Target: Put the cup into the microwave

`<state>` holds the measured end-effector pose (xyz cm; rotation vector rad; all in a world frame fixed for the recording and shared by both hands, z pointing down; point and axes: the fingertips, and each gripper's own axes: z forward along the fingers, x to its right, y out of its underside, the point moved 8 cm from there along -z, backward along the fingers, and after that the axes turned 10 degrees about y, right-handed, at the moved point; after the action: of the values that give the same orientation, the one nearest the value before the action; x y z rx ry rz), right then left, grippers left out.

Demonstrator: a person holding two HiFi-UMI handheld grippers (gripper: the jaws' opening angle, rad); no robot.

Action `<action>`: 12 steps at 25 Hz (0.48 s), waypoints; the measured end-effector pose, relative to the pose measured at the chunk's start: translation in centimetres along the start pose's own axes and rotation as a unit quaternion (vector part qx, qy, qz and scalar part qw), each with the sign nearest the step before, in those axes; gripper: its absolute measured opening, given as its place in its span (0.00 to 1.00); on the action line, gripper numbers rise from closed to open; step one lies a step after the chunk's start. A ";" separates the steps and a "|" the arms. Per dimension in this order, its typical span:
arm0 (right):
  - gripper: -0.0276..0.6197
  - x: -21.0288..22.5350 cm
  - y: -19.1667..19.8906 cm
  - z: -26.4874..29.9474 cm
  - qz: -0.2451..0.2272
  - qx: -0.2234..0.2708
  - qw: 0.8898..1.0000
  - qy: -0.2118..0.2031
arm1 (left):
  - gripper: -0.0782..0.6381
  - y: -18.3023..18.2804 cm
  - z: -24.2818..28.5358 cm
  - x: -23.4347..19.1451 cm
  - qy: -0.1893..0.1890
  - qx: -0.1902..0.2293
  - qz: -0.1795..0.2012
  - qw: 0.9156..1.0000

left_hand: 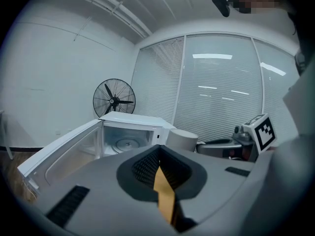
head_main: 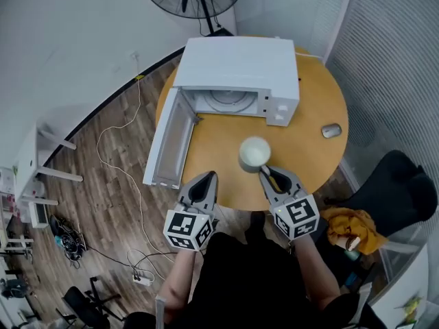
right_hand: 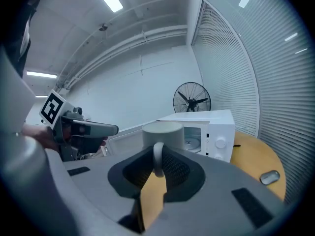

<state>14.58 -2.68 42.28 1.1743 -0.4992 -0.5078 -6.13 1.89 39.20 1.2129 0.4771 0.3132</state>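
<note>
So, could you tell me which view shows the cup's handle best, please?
The right gripper view: the handle stands close up, pinched by the right gripper. The head view shows the cup from above, handle mostly hidden; the left gripper view shows only its side.

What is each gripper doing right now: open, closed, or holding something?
Left gripper: closed, empty.
Right gripper: closed on the handle of the cup.
</note>
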 end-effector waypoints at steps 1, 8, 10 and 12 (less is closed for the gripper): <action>0.13 0.2 0.1 0.2 0.001 -0.002 1.000 -0.003 | 0.10 0.0 0.1 0.1 -0.003 -0.001 -0.001 1.000; 0.13 0.5 0.7 2.0 -0.001 -0.014 1.000 -0.015 | 0.10 0.5 0.6 -0.1 -0.013 -0.009 -0.007 1.000; 0.13 0.5 0.9 2.7 -0.003 -0.018 1.000 -0.015 | 0.10 0.6 0.9 -0.5 -0.012 -0.010 -0.008 1.000; 0.13 0.4 1.1 3.5 -0.002 -0.024 1.000 -0.014 | 0.10 0.6 1.2 -1.0 -0.010 -0.010 -0.008 1.000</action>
<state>12.92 -5.14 44.43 1.1248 -0.5064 -0.5379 -6.40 0.59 40.31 1.1906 0.4652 0.2910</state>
